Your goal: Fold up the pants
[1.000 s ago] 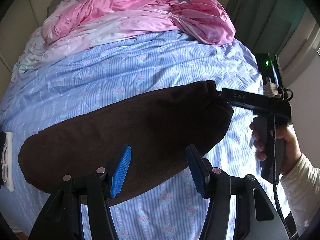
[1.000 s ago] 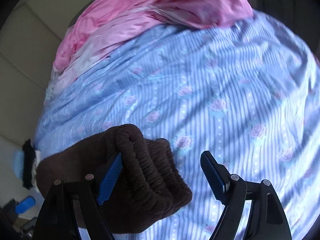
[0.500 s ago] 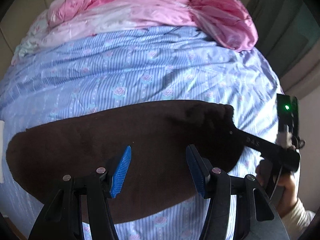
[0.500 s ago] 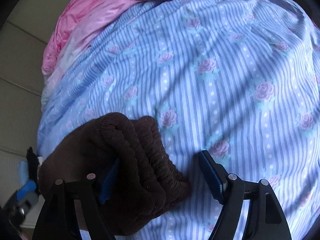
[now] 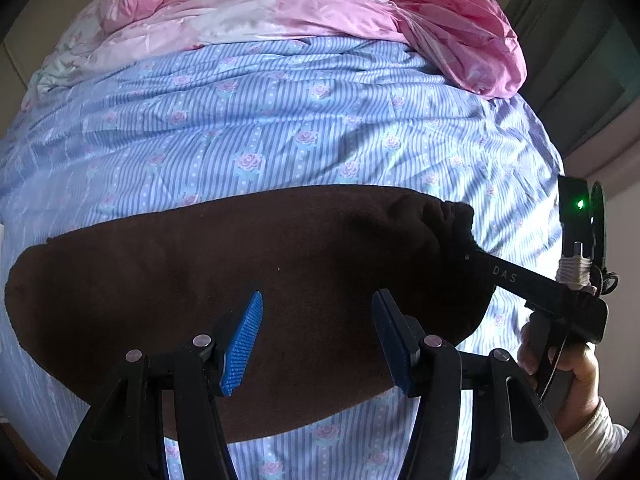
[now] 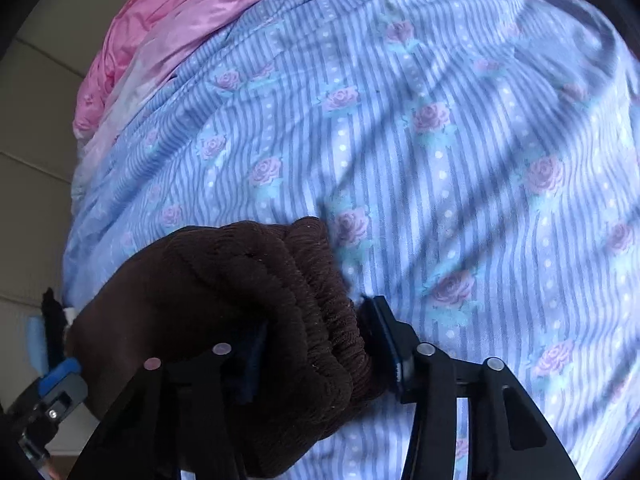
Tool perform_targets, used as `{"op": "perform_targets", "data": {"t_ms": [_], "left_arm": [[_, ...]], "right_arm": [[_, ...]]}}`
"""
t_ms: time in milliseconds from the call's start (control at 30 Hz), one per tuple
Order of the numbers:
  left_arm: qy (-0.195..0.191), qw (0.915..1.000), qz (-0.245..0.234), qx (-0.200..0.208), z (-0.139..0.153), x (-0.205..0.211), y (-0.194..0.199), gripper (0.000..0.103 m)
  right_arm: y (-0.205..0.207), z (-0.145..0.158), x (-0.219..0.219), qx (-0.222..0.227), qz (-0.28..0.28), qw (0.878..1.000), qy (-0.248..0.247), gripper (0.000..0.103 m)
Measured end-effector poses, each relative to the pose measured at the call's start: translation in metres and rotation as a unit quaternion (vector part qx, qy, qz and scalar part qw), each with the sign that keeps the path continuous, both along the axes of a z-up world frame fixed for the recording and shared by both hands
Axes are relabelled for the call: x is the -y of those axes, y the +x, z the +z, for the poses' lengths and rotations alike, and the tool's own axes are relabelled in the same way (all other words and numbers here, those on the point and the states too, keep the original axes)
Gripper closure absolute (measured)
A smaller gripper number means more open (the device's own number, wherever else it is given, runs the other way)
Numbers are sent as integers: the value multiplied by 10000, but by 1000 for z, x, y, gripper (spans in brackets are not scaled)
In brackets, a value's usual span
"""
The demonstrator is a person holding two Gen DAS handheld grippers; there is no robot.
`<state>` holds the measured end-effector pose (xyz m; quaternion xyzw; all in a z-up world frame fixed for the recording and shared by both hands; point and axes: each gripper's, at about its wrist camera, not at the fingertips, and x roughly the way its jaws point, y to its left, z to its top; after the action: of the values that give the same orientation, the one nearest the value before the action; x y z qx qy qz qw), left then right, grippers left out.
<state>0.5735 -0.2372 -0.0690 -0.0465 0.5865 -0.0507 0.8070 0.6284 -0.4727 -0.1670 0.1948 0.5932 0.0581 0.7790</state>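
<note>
Hovering over the brown pants (image 5: pixel 240 280), left gripper (image 5: pixel 318 340) has jaws apart, nothing held. Right gripper (image 6: pixel 320 344) clamps the bunched waistband (image 6: pixel 304 288), likely to lift it for folding. Pants lie flat on striped bedsheet (image 5: pixel 280 128); pink bedding (image 5: pixel 320 4) beyond.

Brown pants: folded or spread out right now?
Folded. The brown pants lie as one long flat band across the striped floral bedsheet, and the right wrist view shows several waistband layers stacked in the right hand-held gripper.
</note>
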Motion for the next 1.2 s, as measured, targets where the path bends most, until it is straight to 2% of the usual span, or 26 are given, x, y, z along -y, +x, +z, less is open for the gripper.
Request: {"op": "perform_targets", "data": {"t_ms": [167,400,500,600,767,967,1200], "left_arm": [[-9,9999,63,114,16,-11,-7,47],[-71,9990,279,337,54,-39,-9,47],[-45,9982,352,474,75,-58,-16,47],[169,9974,367,601,96,-84,-28,47],[280,9973,416,536,118,-131,-49,47],[313,9982,426,294,128,-188,-70,47],[360,9989,282,129,135,-248,-96,47]], "right_arm": [[-2,39,-24,381,269,9969,-631,68],[-33,114,-51,1086,355,9895,-882,70],[-48,144,-65,1288,489,9851,-1029,70],[-59,172,-87,1453,653,9792,-1254,70],[-80,214,-133,1730,880,9687,-1549,70],[-99,243,-196,1867,1083,9582,-1877,70],[-113,253,-271,1798,1264,9483,-2291,74]]}}
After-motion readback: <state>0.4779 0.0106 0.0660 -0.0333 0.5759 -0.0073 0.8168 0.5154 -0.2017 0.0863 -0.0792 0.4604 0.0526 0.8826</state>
